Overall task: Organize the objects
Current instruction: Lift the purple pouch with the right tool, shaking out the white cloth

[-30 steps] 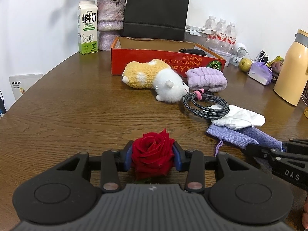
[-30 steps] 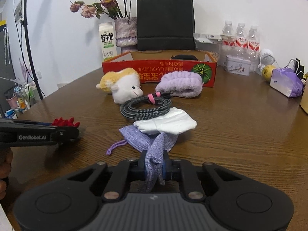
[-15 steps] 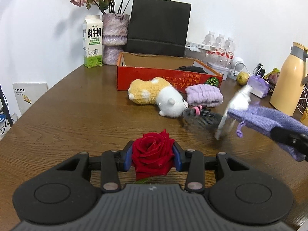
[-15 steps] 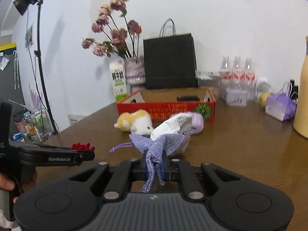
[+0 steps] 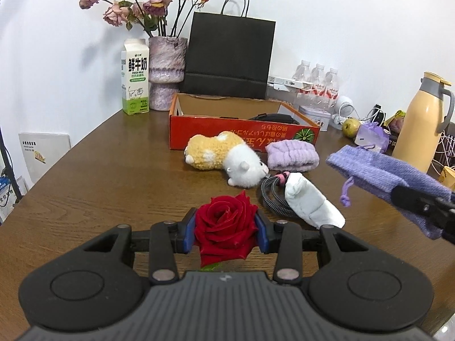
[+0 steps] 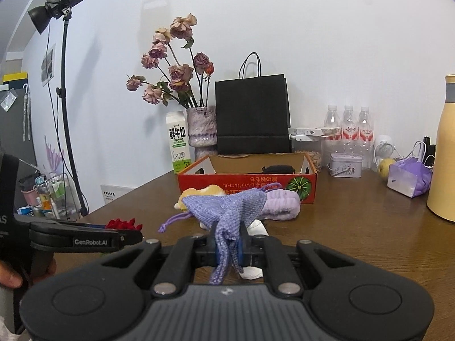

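L gripper: you're clamping the red rose.
R gripper: you're pinching the purple pouch above the table.

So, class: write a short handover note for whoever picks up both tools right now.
Left tool: shut on the red rose, held above the table.
Right tool: shut on the purple drawstring pouch, lifted clear.
On the table: plush toy, purple headband, coiled cable, white cloth.
Red box: one dark item inside.
Left: box the held items, then the rest.
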The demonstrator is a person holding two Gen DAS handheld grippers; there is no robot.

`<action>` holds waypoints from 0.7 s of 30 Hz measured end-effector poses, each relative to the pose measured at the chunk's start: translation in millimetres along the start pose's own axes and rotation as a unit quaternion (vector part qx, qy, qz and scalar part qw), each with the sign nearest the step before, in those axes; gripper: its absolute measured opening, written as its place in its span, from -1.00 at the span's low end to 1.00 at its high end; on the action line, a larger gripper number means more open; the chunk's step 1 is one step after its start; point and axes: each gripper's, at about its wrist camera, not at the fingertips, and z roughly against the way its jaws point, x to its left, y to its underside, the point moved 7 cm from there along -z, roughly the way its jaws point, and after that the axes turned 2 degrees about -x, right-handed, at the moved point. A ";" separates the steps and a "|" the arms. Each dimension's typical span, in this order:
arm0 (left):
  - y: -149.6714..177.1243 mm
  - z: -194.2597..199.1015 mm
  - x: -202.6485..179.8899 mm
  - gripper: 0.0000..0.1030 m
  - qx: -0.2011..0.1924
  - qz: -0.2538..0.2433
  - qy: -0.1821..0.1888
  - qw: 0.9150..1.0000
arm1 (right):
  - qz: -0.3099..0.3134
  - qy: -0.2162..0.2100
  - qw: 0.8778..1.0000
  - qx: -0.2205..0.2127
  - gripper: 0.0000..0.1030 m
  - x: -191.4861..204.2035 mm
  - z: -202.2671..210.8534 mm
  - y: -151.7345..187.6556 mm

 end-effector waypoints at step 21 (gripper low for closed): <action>-34.5 -31.6 -10.7 -0.19 -0.013 -0.014 0.002 1.000 | 0.000 -0.002 1.000 -0.001 -0.82 -5.6 -42.8 -17.3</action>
